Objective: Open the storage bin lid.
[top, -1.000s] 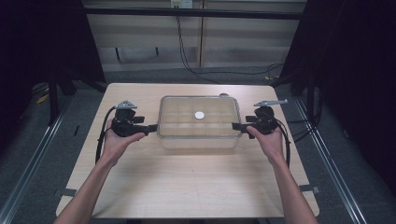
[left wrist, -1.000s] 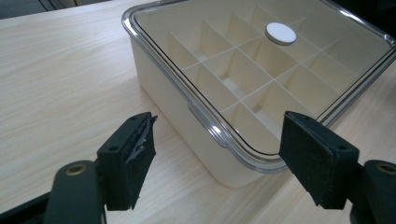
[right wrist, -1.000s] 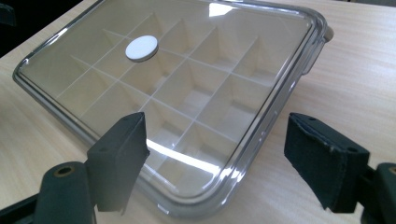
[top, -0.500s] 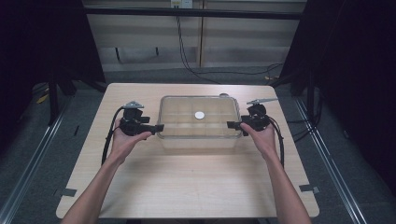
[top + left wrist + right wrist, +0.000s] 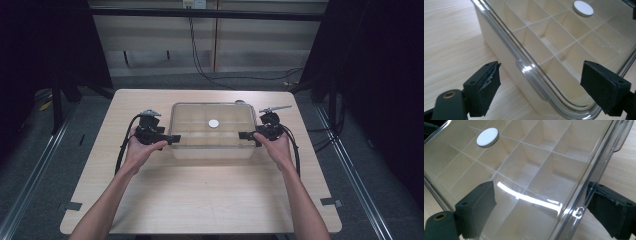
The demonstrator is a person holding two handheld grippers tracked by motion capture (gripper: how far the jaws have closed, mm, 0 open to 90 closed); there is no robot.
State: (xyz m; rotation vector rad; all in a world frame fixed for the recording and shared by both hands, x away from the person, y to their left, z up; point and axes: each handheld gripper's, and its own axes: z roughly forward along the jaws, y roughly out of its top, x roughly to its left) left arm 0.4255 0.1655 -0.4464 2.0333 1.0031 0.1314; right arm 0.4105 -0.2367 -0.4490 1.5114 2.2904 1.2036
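Box (image 5: 212, 131), a clear lidded one with a grid of compartments, sits in the far middle of the table (image 5: 200, 200), a white disc (image 5: 214, 123) on its lid. Over the last second both hands have closed in from the sides: the left tool (image 5: 172, 138) now reaches the box's left edge, and the right tool (image 5: 243, 135) its right edge. In the left gripper view the left tool (image 5: 541, 90) stands wide, its jaws straddling the lid's rim and tab. In the right gripper view the right tool (image 5: 541, 215) is likewise wide, one jaw over the lid, the other outside the wall. Neither grips yet. I judge the approach done; next comes closing on both edges, probably to lift the lid or box.
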